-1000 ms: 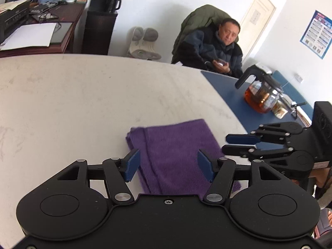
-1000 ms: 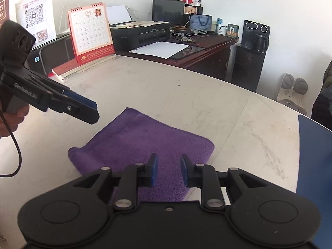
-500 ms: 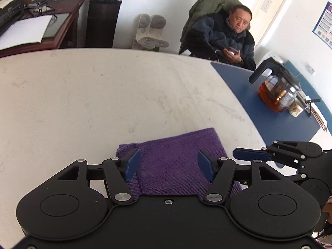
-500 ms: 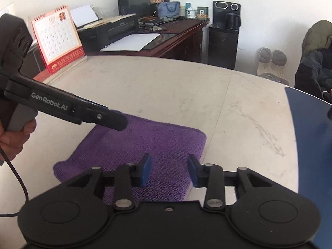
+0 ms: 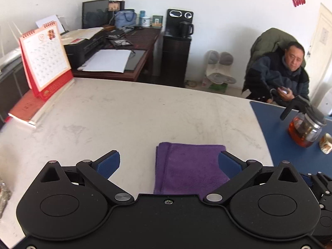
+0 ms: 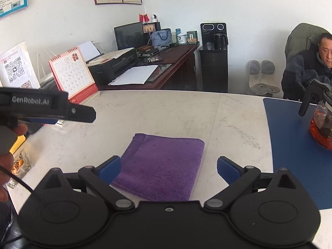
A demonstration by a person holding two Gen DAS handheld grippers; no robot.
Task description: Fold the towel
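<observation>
A purple towel (image 5: 186, 166) lies folded into a flat rectangle on the white marble table (image 5: 124, 120). My left gripper (image 5: 169, 162) hovers above its near edge. Its jaws are opening wide, and the blue pads (image 5: 109, 164) touch nothing. In the right wrist view the same towel (image 6: 164, 161) sits just ahead of my right gripper (image 6: 168, 168). Its jaws are also opening, wide apart, with only air between them. The left gripper (image 6: 83, 114) juts in from the left, above the table and clear of the towel, with a hand on its grip.
A glass teapot (image 5: 305, 128) with dark tea stands on a blue mat (image 5: 286, 145) to the right. A red desk calendar (image 5: 45, 62) sits on a book at the far left. A glass dish (image 6: 20, 166) is near the left edge. A person (image 5: 278, 76) sits behind the table.
Both grippers have lifted and drawn back from the towel while their jaws spread wide. The left view has swung left, bringing the calendar into sight. The towel stays flat.
</observation>
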